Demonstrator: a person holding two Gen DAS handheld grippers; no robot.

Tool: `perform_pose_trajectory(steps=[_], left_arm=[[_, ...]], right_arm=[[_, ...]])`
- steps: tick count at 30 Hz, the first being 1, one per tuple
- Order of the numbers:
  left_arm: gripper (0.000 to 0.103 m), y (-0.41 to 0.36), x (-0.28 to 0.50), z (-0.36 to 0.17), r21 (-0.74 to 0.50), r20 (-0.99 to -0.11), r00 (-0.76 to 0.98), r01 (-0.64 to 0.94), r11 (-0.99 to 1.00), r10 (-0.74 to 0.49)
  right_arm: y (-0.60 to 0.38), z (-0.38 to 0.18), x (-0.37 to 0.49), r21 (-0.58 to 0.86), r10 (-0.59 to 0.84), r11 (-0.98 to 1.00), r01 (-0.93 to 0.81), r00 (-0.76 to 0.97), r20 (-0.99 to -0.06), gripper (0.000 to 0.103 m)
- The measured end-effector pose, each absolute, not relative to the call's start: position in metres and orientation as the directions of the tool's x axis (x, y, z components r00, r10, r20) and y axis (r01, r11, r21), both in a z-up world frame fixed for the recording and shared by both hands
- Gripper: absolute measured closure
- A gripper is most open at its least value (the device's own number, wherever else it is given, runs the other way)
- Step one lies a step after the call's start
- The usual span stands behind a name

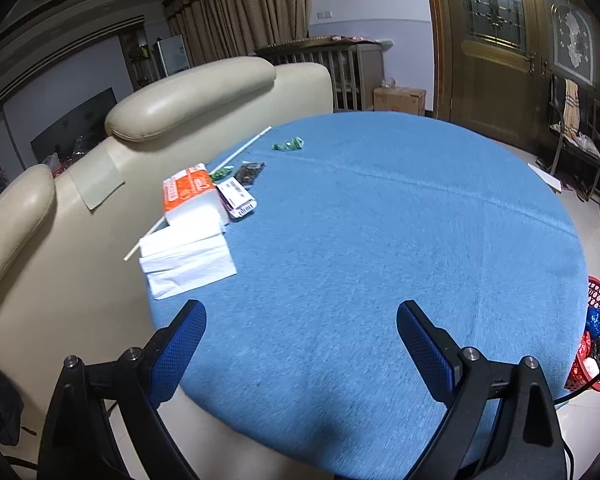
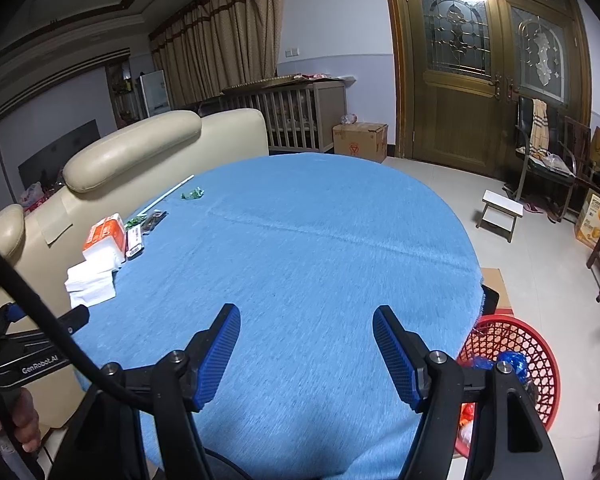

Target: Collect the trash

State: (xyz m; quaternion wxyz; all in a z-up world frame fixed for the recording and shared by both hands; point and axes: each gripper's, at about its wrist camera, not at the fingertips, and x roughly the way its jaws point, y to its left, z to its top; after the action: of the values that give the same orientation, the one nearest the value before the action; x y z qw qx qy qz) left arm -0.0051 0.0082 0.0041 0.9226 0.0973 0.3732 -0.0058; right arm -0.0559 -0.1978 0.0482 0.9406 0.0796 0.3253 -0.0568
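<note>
Both grippers, left (image 1: 300, 320) and right (image 2: 306, 326), hover with jaws apart, holding nothing, above the near edge of the blue table (image 1: 380, 240). Wrappers (image 1: 288, 145) and a tissue pack (image 1: 188, 194) lie along its left edge.

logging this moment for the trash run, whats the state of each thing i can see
left gripper: jaws open, empty
right gripper: jaws open, empty
tissue pack: open, sheets spilling out
green wrapper: crumpled, lying alone on the blue tablecloth
dark wrapper: flat, beside the tissue pack
white stick: lying along the table's edge
red basket: on the floor, upright, trash inside
double door: shut
</note>
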Motion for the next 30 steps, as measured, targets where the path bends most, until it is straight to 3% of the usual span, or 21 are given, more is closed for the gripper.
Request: perform_pose_trajectory(steps=[30], left_arm=[[0.007,-0.023,0.022,-0.021,0.204,-0.74,0.667,0.103,0.974,0.084]], right_arm=[[-0.23,0.015,-0.026,0.162,-0.039,0.968,0.191,0.755,-0.655,0.031]])
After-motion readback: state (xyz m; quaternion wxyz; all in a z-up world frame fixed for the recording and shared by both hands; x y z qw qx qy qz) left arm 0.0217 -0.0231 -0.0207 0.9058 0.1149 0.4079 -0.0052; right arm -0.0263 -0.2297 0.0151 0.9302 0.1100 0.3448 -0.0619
